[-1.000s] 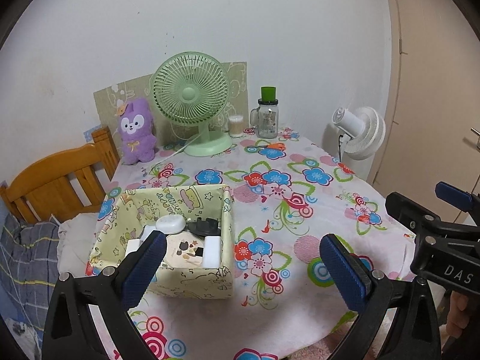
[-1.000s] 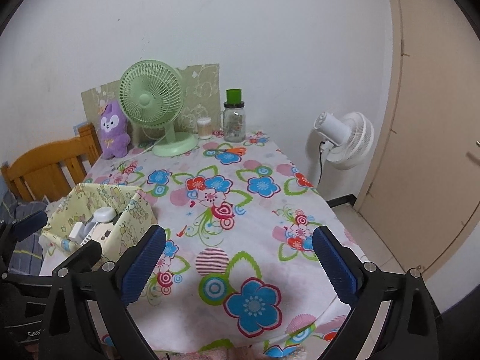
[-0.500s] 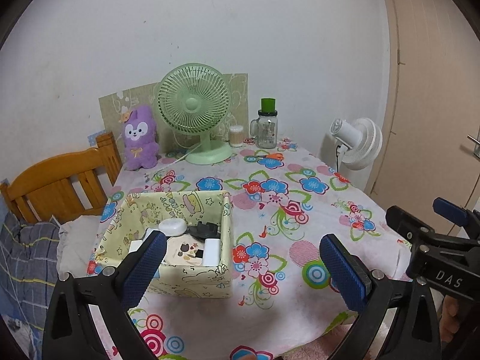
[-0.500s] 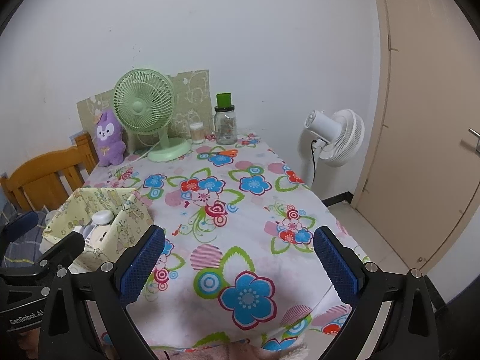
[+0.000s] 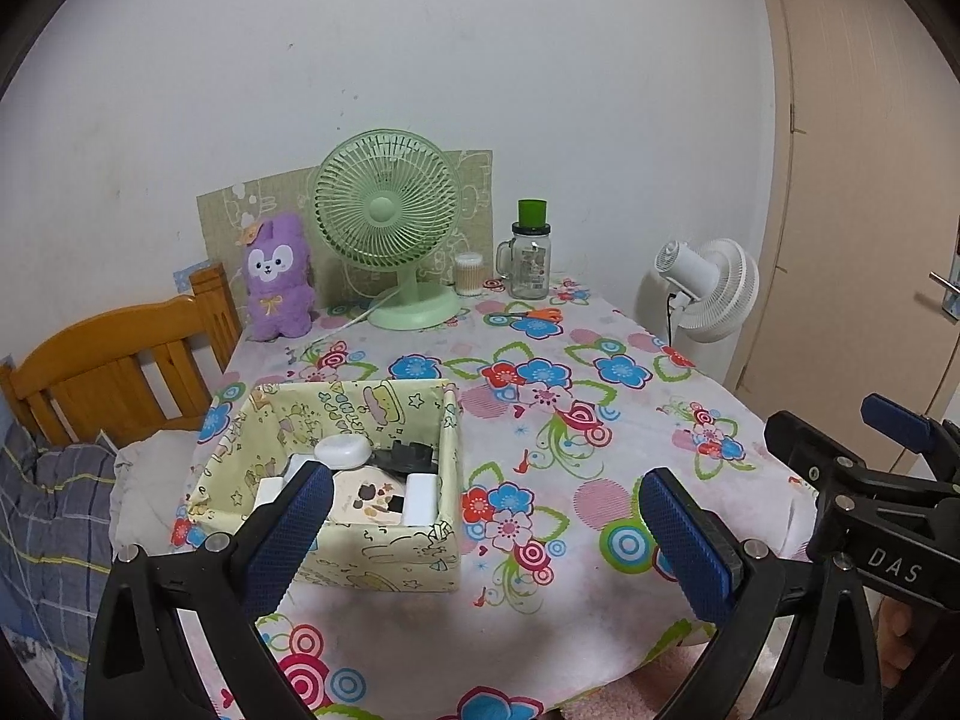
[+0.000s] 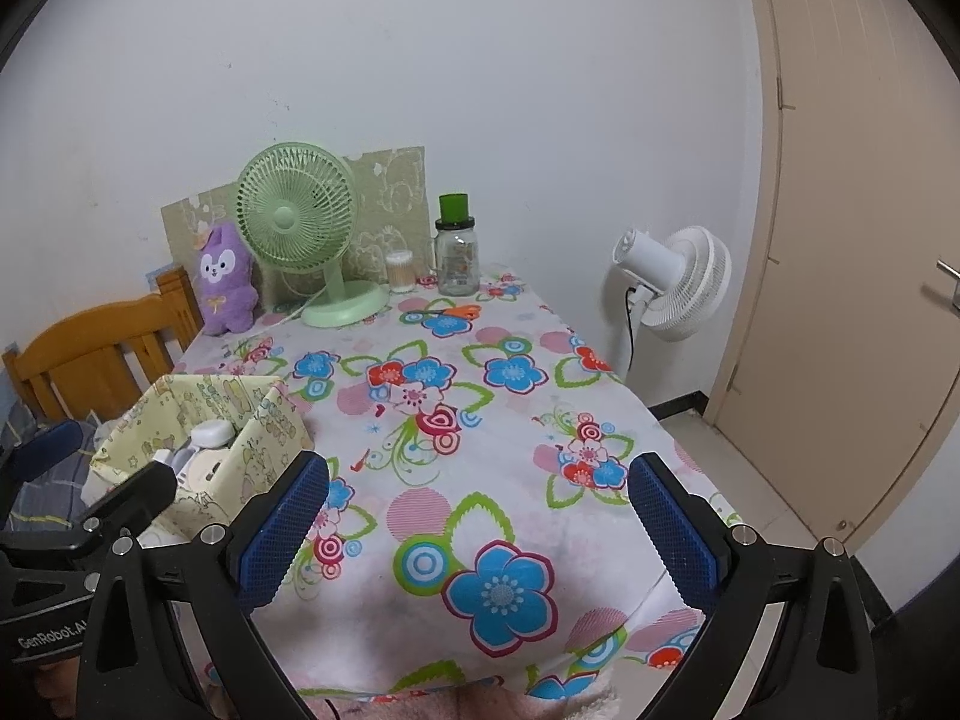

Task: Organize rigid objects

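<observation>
Two claws hang above the near edge of the counter [image 5: 600, 576], and both are spread wide with nothing between their blue pads: our left claw [image 5: 480, 534] in the lower part of the left wrist view, our right claw [image 6: 477, 525] low in the right wrist view. We see the rigid objects gathered in the yellow patterned box [image 5: 384, 558] at lower left of the left view: a white oval piece [image 5: 343, 451], a black part [image 5: 408, 457] and pale blocks [image 5: 419, 498], though we cannot tell exactly what each is. On the flowered cloth [image 6: 498, 438] no loose object shows, so we judge the sorting is nearly or fully done.

Risks from here, as we see them: the box sits close to the counter's left edge, beside the wooden chair [image 5: 114, 372], so a careless sweep of our left claw could shove it off. The white oval piece rides high on the pile and might tumble out if the box is bumped. At the upper centre, the green fan [image 5: 387, 222] and glass jar [image 5: 531, 258] stand well apart from us.
</observation>
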A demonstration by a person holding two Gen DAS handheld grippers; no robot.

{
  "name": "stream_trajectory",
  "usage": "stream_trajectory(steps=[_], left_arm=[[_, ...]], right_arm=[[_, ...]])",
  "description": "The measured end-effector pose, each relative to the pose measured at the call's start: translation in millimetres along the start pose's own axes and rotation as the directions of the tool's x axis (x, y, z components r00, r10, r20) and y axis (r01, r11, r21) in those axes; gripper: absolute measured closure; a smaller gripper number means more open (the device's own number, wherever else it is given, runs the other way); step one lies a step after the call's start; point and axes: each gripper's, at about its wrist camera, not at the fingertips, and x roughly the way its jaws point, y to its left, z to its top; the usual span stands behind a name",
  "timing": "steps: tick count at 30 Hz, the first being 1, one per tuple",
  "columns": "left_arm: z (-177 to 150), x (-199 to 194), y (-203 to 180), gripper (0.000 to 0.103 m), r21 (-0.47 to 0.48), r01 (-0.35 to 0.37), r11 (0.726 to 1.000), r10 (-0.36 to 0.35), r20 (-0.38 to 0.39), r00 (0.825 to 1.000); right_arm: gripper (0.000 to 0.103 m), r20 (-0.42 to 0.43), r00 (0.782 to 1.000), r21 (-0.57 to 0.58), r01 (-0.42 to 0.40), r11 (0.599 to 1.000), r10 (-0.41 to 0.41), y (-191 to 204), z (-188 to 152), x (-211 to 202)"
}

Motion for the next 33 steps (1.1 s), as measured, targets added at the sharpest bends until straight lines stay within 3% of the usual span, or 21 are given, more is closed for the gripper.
stream_trajectory(steps=[33], left_arm=[[0,-3,8,0.0,-0.002,0.004,1.0,-0.004,0.0,1.0]], right_arm=[[0.001,0.006,1.0,-0.027,-0.006,1.0,0.007,12,0,3]])
